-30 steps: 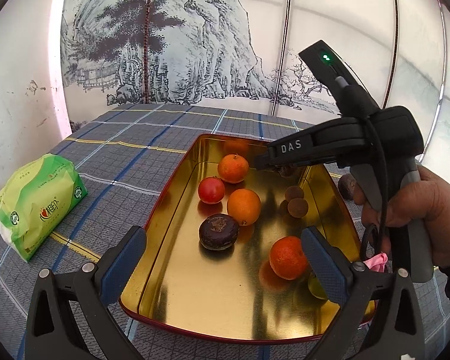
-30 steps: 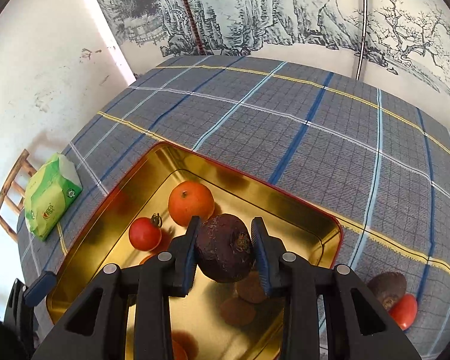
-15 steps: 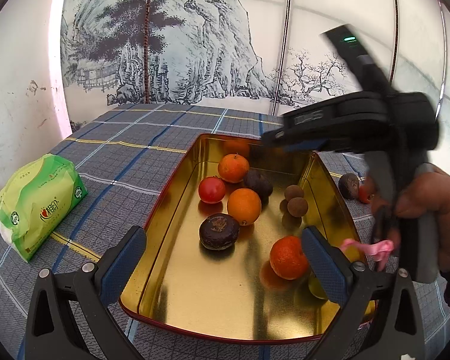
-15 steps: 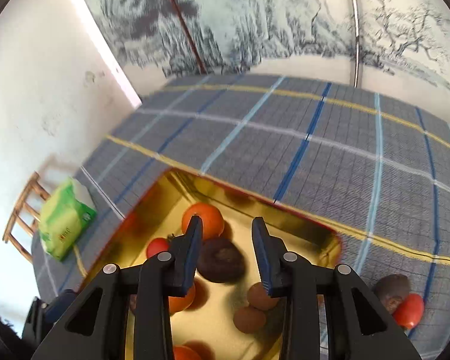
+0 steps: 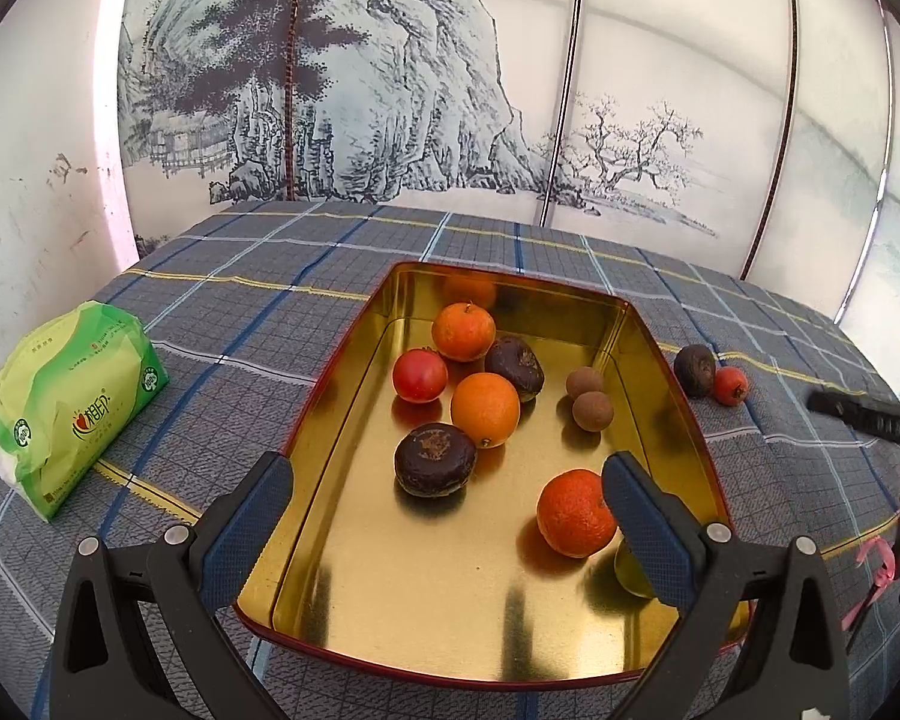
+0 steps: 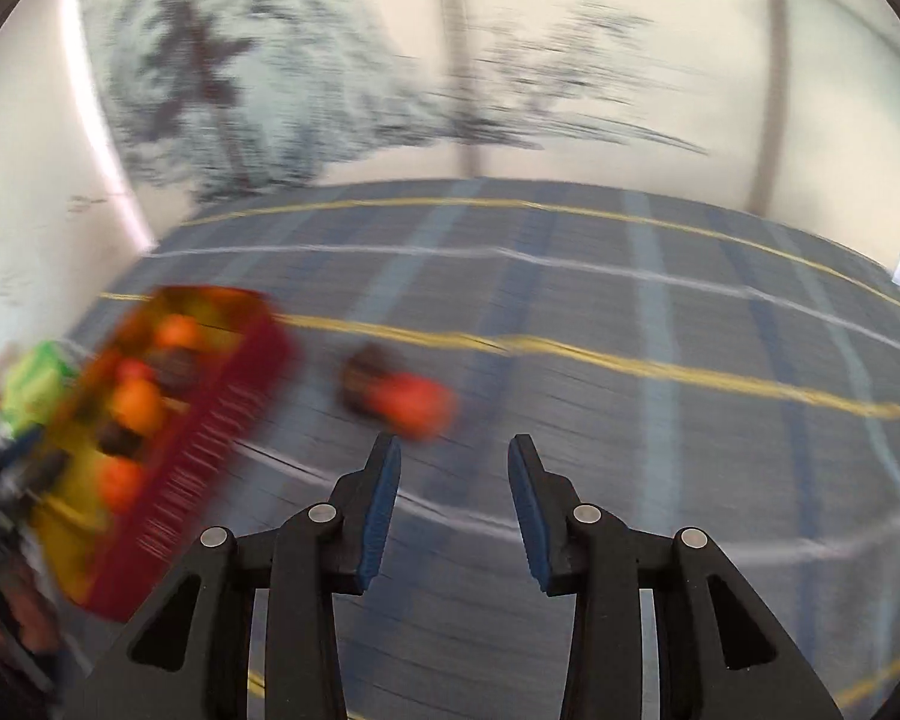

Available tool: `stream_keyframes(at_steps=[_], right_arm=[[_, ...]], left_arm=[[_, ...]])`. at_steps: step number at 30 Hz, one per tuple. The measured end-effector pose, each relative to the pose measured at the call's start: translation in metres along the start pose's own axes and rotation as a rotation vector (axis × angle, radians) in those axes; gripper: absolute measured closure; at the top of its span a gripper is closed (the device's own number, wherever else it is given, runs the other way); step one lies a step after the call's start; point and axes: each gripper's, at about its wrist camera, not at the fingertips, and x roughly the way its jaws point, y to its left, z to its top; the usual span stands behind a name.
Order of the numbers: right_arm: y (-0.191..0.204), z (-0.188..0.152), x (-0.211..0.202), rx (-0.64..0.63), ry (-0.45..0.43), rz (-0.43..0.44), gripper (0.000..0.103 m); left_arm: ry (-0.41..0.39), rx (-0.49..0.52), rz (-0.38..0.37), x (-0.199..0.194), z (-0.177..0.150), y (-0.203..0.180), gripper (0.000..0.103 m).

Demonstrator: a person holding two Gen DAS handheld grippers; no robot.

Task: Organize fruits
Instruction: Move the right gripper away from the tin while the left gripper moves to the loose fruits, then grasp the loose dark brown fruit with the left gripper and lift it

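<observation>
Fruits (image 6: 399,393) beside tin (image 6: 210,444), motion-blurred.

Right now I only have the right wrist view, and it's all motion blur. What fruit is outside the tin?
Observer: Two pieces on the cloth, right of the gold tin: a dark brown fruit and a small red fruit, side by side and apparently touching.
Operator: Left gripper carrying anything?
Observer: No. The left gripper is wide open over the tin's near end, with nothing gripped.
Operator: Room in the tin?
Observer: Yes. The near half of the floor is mostly bare, apart from one orange by the right wall.
</observation>
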Motion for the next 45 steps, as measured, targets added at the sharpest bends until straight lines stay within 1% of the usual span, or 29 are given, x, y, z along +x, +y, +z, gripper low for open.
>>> stream_keyframes(at_steps=[3,5,7,8,10,12,13,15,16,17,19,20,21,22,26,27,29,33,35,37,39,40,42,44,45], right_arm=[[-0.04,-0.012,-0.003,0.029,0.038,-0.117,0.064],[-0.065,-0.022,-0.005,0.057,0.061,-0.161,0.064],[-0.085,-0.033,-0.007,0.087,0.069,-0.182,0.064],[-0.093,-0.037,-0.008,0.103,0.074,-0.176,0.064],[-0.104,-0.046,-0.009,0.132,0.071,-0.153,0.063],[-0.108,-0.049,-0.011,0.146,0.052,-0.129,0.06],[-0.109,-0.049,-0.012,0.151,0.047,-0.119,0.06],[-0.109,-0.05,-0.011,0.162,0.043,-0.1,0.059],[-0.11,-0.051,-0.011,0.172,0.041,-0.09,0.059],[-0.111,-0.052,-0.012,0.181,0.038,-0.076,0.056],[-0.113,-0.053,-0.014,0.197,0.03,-0.047,0.054],[-0.115,-0.054,-0.014,0.209,0.027,-0.035,0.053],[-0.116,-0.054,-0.015,0.216,0.024,-0.026,0.053],[-0.118,-0.055,-0.016,0.226,0.02,-0.013,0.053],[-0.126,-0.058,-0.018,0.267,0.005,0.04,0.052],[-0.128,-0.059,-0.018,0.279,0.001,0.057,0.052],[-0.13,-0.059,-0.018,0.292,-0.005,0.08,0.052],[-0.13,-0.059,-0.02,0.291,-0.014,0.112,0.052],[-0.13,-0.06,-0.021,0.289,-0.018,0.123,0.052],[-0.131,-0.06,-0.022,0.29,-0.025,0.134,0.051],[-0.132,-0.06,-0.022,0.292,-0.029,0.143,0.05],[-0.132,-0.06,-0.023,0.292,-0.031,0.146,0.05],[-0.132,-0.06,-0.024,0.291,-0.035,0.151,0.049],[-0.133,-0.061,-0.025,0.292,-0.038,0.155,0.048],[-0.133,-0.061,-0.026,0.294,-0.039,0.156,0.048]], left_arm=[[-0.022,0.005,-0.017,-0.003,-0.001,-0.001,0.001],[-0.059,0.038,-0.048,-0.012,-0.001,-0.006,0.001],[-0.081,0.125,-0.08,-0.024,0.006,-0.021,0.001],[-0.077,0.162,-0.097,-0.029,0.012,-0.029,0.001],[-0.044,0.22,-0.154,-0.033,0.03,-0.049,0.001],[0.035,0.253,-0.26,-0.025,0.054,-0.074,0.001],[0.069,0.256,-0.292,-0.019,0.063,-0.083,0.001],[0.192,0.247,-0.383,0.006,0.087,-0.108,0.001],[0.259,0.228,-0.423,0.019,0.095,-0.118,0.002],[0.336,0.186,-0.463,0.036,0.104,-0.13,0.003],[0.437,0.118,-0.499,0.063,0.114,-0.147,0.005],[0.484,0.084,-0.489,0.078,0.118,-0.157,0.012],[0.505,0.066,-0.468,0.087,0.119,-0.165,0.016],[0.527,0.061,-0.432,0.099,0.12,-0.174,0.019],[0.584,0.03,-0.352,0.122,0.113,-0.189,0.019],[0.59,0.019,-0.338,0.126,0.11,-0.189,0.019],[0.584,0.007,-0.285,0.135,0.107,-0.192,0.019],[0.595,-0.034,-0.221,0.152,0.103,-0.193,0.019],[0.598,-0.078,-0.193,0.161,0.101,-0.189,0.019],[0.61,-0.133,-0.181,0.169,0.098,-0.183,0.019],[0.582,-0.132,-0.147,0.17,0.099,-0.185,0.019],[0.585,-0.135,-0.15,0.171,0.098,-0.186,0.02],[0.587,-0.135,-0.132,0.174,0.097,-0.189,0.021],[0.585,-0.128,-0.101,0.175,0.095,-0.191,0.029],[0.586,-0.126,-0.081,0.175,0.095,-0.191,0.03]])
